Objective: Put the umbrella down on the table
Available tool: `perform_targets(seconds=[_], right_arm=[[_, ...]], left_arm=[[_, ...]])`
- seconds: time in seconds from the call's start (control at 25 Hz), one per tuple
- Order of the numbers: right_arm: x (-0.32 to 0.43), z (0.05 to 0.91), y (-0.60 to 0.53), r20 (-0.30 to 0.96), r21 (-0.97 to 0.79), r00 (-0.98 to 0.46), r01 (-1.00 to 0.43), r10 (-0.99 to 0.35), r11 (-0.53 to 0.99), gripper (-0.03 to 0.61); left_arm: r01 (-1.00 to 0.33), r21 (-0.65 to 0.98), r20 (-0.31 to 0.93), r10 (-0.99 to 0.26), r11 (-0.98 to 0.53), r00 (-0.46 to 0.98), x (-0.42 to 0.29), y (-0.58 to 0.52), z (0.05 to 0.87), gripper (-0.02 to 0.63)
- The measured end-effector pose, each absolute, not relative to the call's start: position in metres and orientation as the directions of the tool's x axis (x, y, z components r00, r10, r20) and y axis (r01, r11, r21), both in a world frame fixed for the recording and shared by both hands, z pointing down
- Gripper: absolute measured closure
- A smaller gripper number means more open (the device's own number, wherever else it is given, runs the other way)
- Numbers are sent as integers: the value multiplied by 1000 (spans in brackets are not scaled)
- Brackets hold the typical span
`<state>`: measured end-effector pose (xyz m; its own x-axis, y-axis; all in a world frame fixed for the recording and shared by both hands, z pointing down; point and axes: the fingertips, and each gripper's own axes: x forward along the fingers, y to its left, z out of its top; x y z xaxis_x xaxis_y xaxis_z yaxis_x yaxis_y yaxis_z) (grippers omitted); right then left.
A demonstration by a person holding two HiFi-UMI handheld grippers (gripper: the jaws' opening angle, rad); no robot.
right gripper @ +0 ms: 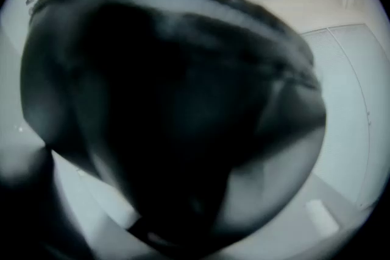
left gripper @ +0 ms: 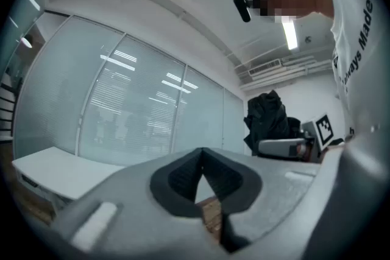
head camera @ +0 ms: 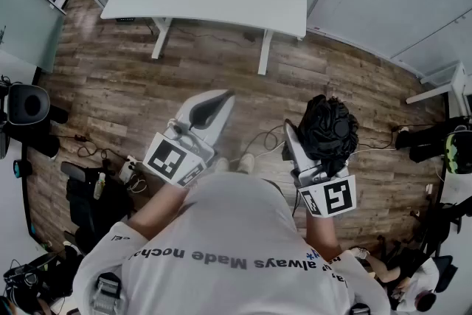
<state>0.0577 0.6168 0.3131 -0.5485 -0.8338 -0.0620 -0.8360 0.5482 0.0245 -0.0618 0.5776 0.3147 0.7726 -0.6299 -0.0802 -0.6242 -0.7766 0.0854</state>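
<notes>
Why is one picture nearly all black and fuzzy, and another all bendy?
Right gripper view: the black folded fabric umbrella sits right against the lens, so it fills the picture, dark and out of focus. Left gripper view: the wide lens bends straight ceiling lines, and the white ceiling strip light glares. Head view: sharp, evenly lit, curved at the edges.

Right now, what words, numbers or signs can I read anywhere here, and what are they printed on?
"always Made": on the person's white shirt; the words around it are cut off or unclear.
Left cube's marker, right cube's marker: black-and-white square patterns, no letters.
Nothing else is readable.
</notes>
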Motion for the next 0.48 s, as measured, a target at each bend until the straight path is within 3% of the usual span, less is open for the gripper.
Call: perform_targets(seconds=[0.48], right_arm=[[87, 313, 602, -107, -41, -565, -819, -818, 572, 331]], left_arm=[[-641, 80, -59, -645, -764, 762, -33, 562, 321, 611]])
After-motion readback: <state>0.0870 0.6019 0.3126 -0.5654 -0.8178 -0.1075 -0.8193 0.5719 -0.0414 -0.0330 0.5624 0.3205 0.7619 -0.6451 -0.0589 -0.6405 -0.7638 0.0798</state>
